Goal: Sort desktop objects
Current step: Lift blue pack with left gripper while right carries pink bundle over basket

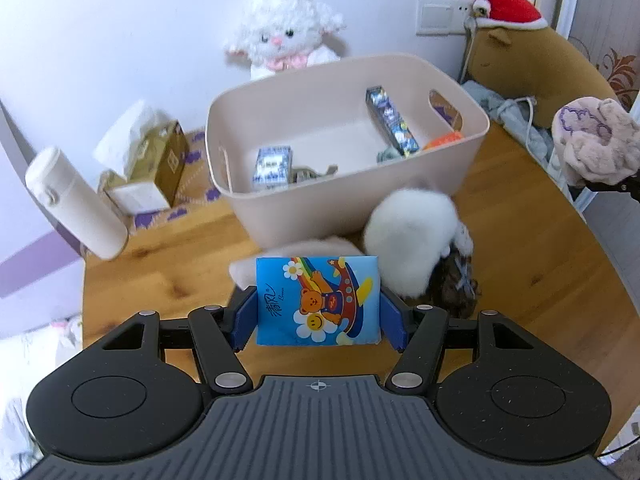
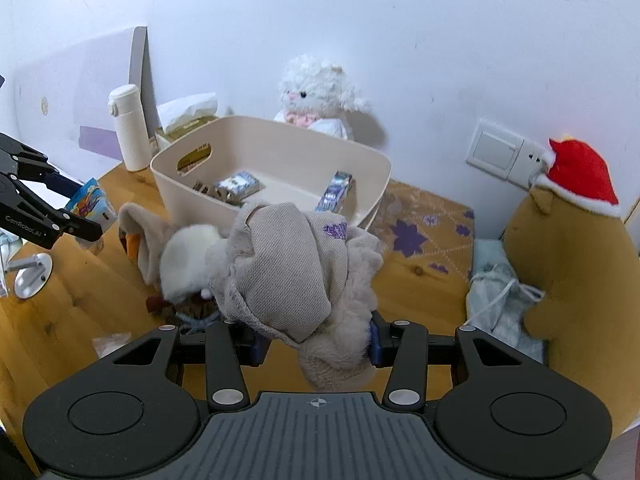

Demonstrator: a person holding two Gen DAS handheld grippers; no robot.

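Observation:
My left gripper (image 1: 318,308) is shut on a blue tissue pack (image 1: 320,300) printed with a cartoon bear, and holds it above the wooden table. Just beyond it stands a beige bin (image 1: 240,184) that holds a small blue-white pack (image 1: 273,168) and a long blue box (image 1: 392,122). In front of the bin lies a white plush item (image 1: 412,240). My right gripper (image 2: 316,340) is shut on a grey-beige fuzzy knit garment (image 2: 288,272), lifted in front of the bin (image 2: 180,196). The right wrist view shows the left gripper (image 2: 86,216) and its pack (image 2: 89,199) at far left.
A white bottle (image 1: 76,204) and a tissue box (image 1: 156,164) stand left of the bin, with a white lamb plush (image 1: 284,36) behind it. A brown plush with a red hat (image 2: 576,240), a pale blue cloth (image 2: 496,296) and a purple-patterned mat (image 2: 424,232) lie to the right.

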